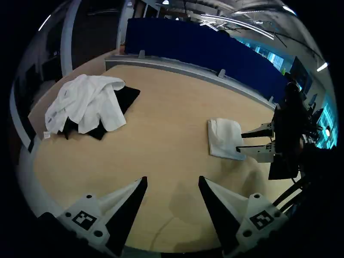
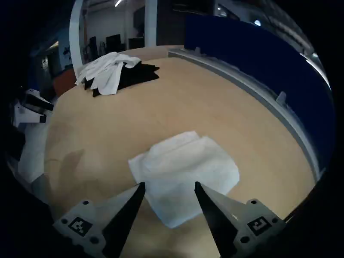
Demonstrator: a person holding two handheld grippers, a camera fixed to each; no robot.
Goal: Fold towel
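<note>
On the pale wooden table, the white towel lies folded into a soft, rumpled rectangle. Right gripper hovers at its near edge, jaws spread, gripping nothing. Left gripper gapes wide and empty, well apart from it.

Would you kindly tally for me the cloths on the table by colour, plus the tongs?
White cloths: 2 (folded towel, crumpled heap)
Black cloths: 1 (black cloth under the heap)
Tongs: 2 (left tongs, right tongs)
Total: 5
</note>
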